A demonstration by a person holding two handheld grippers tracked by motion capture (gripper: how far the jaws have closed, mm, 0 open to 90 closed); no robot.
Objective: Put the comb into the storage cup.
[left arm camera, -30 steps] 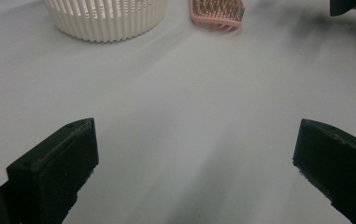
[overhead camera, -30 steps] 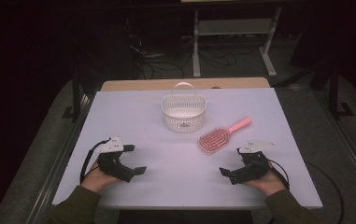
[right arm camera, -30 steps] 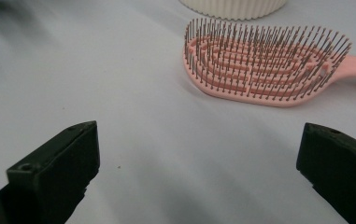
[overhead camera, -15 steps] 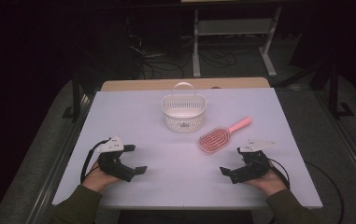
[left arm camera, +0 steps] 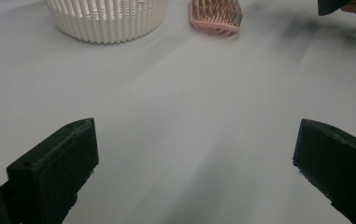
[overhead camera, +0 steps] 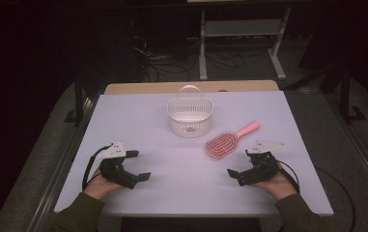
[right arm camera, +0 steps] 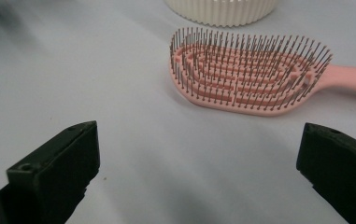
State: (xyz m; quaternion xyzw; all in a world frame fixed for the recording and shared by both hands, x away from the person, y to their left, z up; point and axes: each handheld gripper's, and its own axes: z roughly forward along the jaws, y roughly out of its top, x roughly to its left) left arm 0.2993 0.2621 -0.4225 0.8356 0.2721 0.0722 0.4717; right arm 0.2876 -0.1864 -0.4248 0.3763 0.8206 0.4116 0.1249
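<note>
Nothing has moved — both hands rest low, right gripper (overhead camera: pixel 238 166) beside hairbrush (overhead camera: pixel 222 144).

One overhead camera, two low claw cameras.
High view looks forward-down over the bench (overhead camera: pixel 123 116); both claw views skim it closely, sharing the brush (right arm camera: pixel 245 74) at 12 o'clock.

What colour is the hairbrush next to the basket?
Pink, with darker bristles; the hairbrush shows best in the right gripper view.
</note>
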